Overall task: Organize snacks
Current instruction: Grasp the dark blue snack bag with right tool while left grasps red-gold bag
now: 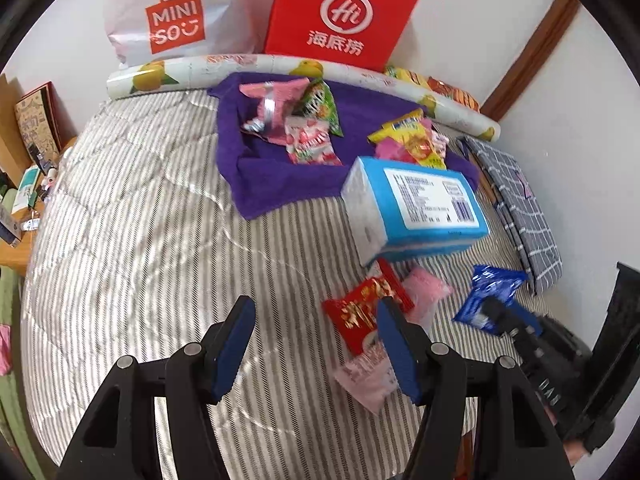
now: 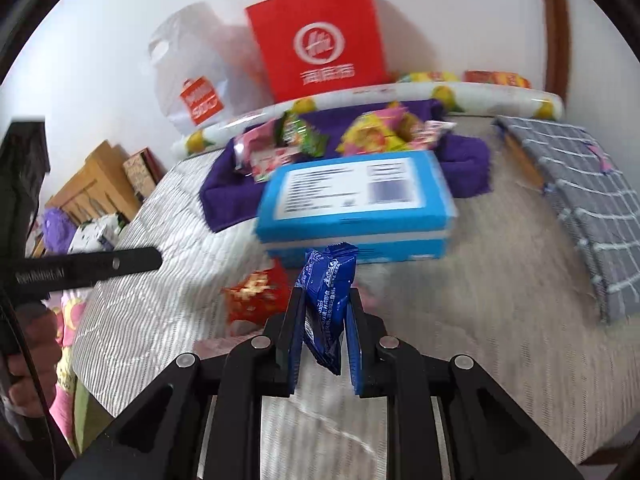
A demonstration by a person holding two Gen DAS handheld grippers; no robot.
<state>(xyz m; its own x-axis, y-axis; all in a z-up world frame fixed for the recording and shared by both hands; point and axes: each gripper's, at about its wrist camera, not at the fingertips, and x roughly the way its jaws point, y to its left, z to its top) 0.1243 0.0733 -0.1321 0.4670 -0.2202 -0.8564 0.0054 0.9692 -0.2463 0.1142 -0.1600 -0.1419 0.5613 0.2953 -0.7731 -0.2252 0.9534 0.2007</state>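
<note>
white bag [image 1: 176,20] "MINISO" | red bag [image 1: 344,12] "Hi 海底捞" | right hand-held gripper [image 2: 325,320] clenched on blue snack packet [image 2: 326,300] | left hand-held gripper [image 1: 316,344] released, holding nothing

Each black claw [image 1: 316,344] [image 2: 325,336] has blue pads and silver pivot screws.

Bright even daylight, soft shadows; heavy fisheye bending with dark vignette corners; right wrist view motion-blurred (blue box [image 2: 356,204] smeared), left wrist view sharper.

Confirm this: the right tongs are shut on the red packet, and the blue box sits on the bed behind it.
Wrong packet. The right tongs are shut on the blue packet, as the right wrist view shows; the blue box does sit on the bed behind it.
</note>
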